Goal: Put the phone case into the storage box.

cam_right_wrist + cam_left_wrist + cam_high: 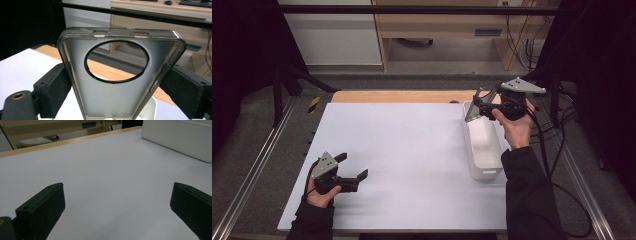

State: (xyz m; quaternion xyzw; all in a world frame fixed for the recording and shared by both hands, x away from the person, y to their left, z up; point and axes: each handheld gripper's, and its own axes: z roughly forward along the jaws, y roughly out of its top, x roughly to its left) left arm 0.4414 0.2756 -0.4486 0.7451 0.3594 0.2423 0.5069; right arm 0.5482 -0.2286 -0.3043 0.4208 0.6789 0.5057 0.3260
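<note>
A clear grey phone case with a large round camera hole is clamped by its long edges between the jaws of my right gripper. In the high view that right gripper holds the phone case in the air over the far end of a white bin at the table's right. My left gripper rests low over the white table surface at the near left, jaws wide apart with nothing between them. From the left gripper view, the left gripper faces bare table, with the white bin at upper right.
The table's wooden far edge lies behind the white sheet. Beyond it stand wooden furniture and cables. Metal rails run along both sides of the table. A black cable trails from the right gripper.
</note>
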